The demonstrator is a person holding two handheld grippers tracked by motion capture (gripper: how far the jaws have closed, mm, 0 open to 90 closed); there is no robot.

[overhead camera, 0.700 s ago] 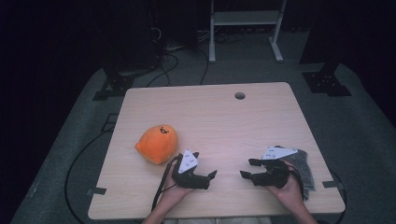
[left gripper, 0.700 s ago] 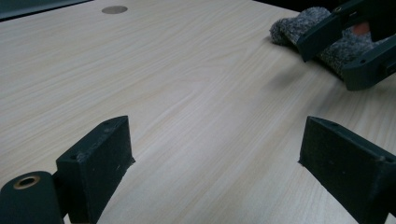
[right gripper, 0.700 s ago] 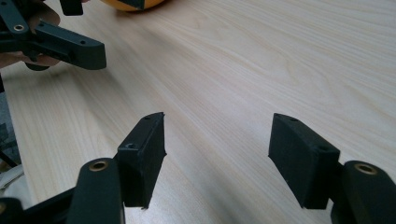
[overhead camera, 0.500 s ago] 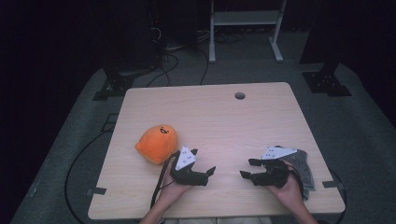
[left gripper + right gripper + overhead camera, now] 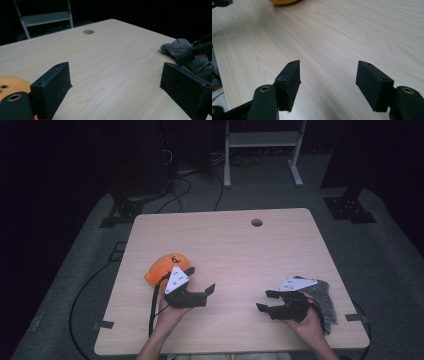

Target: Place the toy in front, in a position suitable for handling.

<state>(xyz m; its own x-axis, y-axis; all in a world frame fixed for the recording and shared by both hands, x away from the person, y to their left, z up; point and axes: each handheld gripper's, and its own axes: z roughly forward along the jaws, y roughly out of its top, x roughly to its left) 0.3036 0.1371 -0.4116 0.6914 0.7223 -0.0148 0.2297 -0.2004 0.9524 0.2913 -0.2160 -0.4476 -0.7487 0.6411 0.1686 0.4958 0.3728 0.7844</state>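
Moved up beside the orange plush toy (image 5: 162, 268), the left gripper (image 5: 202, 285) gapes empty like the right gripper (image 5: 265, 301); grasping remains undone.

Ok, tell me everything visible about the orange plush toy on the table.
The orange plush toy is a soft, rounded, fabric-looking lump with small dark markings on top. It lies on the wooden table near its left edge. The left tongs sit right beside it with jaws open, partly covering it from above; whether they touch it is unclear.
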